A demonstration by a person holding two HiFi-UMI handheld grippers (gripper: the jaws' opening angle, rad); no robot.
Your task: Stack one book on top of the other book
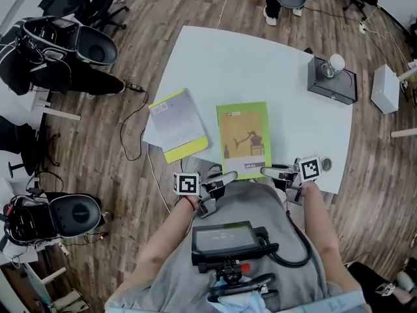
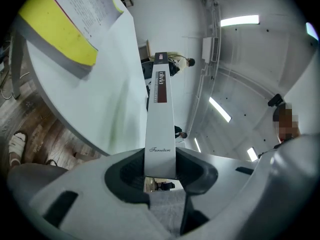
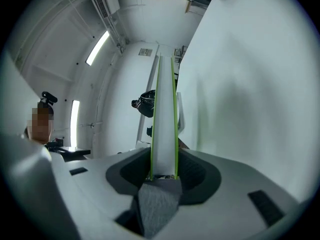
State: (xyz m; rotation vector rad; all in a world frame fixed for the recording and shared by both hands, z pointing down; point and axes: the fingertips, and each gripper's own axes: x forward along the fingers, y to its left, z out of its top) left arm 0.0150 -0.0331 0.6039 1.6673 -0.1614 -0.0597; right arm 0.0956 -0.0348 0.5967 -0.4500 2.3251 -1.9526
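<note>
A green book (image 1: pixel 244 138) lies flat over the near part of the pale table (image 1: pixel 254 64), held by both grippers at its near corners. My left gripper (image 1: pixel 227 177) is shut on its white spine (image 2: pixel 160 119) at the near left corner. My right gripper (image 1: pixel 268 171) is shut on its page edge (image 3: pixel 164 124) between the green covers, at the near right corner. A second book (image 1: pixel 176 124), grey with a yellow border, lies at the table's left edge; it also shows at the upper left of the left gripper view (image 2: pixel 65 29).
A black box with a white bulb (image 1: pixel 332 78) sits at the table's far right corner. A small round object (image 1: pixel 326 165) lies near the right front edge. Office chairs (image 1: pixel 71 41) and a cable (image 1: pixel 133 119) are on the wooden floor at the left, and a white box (image 1: pixel 384 89) stands at the right.
</note>
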